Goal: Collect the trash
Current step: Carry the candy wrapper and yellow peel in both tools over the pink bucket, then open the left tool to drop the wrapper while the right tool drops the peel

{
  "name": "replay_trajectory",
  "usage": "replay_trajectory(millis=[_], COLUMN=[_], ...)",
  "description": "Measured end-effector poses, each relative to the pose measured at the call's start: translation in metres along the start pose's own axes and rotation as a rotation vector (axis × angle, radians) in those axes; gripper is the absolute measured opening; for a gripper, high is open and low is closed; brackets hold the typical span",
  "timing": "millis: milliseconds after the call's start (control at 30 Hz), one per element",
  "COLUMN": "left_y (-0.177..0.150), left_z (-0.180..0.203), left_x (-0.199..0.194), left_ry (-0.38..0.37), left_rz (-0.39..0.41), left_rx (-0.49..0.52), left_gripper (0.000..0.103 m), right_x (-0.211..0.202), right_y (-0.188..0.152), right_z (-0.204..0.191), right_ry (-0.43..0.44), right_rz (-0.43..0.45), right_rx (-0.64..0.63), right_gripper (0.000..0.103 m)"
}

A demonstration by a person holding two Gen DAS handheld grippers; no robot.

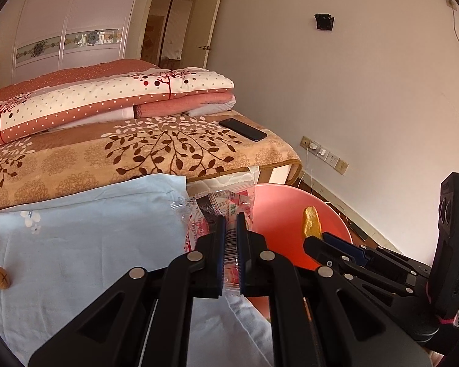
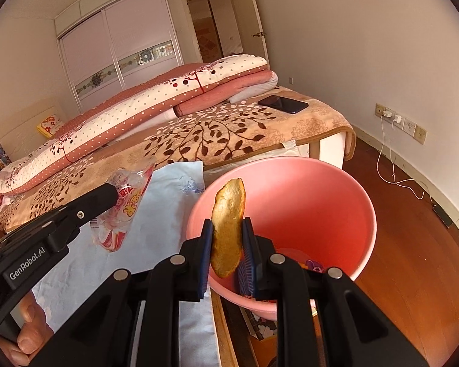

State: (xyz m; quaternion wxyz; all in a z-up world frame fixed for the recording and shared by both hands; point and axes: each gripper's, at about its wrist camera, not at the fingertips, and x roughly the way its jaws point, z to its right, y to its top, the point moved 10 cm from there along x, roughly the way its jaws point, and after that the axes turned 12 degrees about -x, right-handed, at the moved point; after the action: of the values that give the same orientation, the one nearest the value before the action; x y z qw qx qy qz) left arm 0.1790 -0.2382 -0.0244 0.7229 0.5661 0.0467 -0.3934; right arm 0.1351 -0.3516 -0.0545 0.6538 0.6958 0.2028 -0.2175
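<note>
Between right fingers (image 2: 228,229) (pinched): peel (image 2: 228,229)

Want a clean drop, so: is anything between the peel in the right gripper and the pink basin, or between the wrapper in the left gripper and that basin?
Nothing visible blocks either. The peel, clamped in the right gripper, already hangs at the pink basin rim. The wrapper, in the left gripper, sits just beside the rim.

black phone (image 1: 242,129) on bed (image 1: 156,153), folded quilt (image 1: 107,98)
</note>
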Motion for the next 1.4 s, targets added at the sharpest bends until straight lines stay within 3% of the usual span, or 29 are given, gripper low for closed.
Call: replay_trajectory(millis=[633,1400], left_y=[-0.009,-0.026], left_z=[0.041,0.052], left_x=[0.038,0.076], left_ry=[-0.034,-0.047], left_rz=[-0.038,-0.095], left_rx=[0.056,0.059], left_gripper=[0.007,0.007], right_x=[0.006,0.024], right_y=[-0.007,-0.022], right_z=[0.044,0.063], right_ry=[-0.048,-0.067], right_rz=[-0.013,-0.061], right_rx=[0.056,0.081], right_gripper=[0.019,0.019])
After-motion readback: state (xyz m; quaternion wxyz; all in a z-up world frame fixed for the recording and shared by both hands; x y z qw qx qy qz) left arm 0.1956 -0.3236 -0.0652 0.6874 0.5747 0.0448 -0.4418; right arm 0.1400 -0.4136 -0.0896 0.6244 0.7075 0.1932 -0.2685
